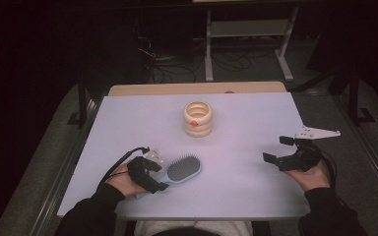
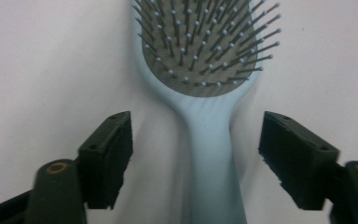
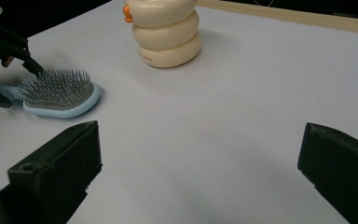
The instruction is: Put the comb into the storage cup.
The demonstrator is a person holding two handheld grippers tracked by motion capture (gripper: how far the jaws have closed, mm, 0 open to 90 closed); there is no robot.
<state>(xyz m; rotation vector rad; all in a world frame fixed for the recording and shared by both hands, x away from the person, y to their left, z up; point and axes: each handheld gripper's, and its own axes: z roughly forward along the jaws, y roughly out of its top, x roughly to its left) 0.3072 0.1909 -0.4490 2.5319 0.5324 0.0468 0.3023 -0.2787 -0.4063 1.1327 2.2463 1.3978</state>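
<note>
My left gripper [image 1: 152, 173] sits at the near left of the table [image 1: 246, 187], jaws spread on either side of the hairbrush [image 1: 179, 170] handle. In the left gripper view the light blue handle [image 2: 212, 154] runs straight up the middle of the frame between the two black pads [image 2: 114, 156], with white table surface visible on both sides of it, so the pads are not yet pressing on it: the tool is released, with nothing grasped. The brush lies flat, bristles up, and its long axis lines up with the gripper's own pointing direction, handle end toward me and head [image 2: 205, 44] away. In the high view that axis runs from the left hand up and to the right, toward the centre of the table. Farther back, near the table's middle, stands a cream ringed container [image 1: 197, 118] with an orange spot, well apart from the brush. At the right, my right gripper [image 1: 281, 150] is held above the table edge with its jaws wide apart and nothing between them. The left hand is plainly the nearer one; I judge the coming move to be a straight closure across the handle's width.
</note>
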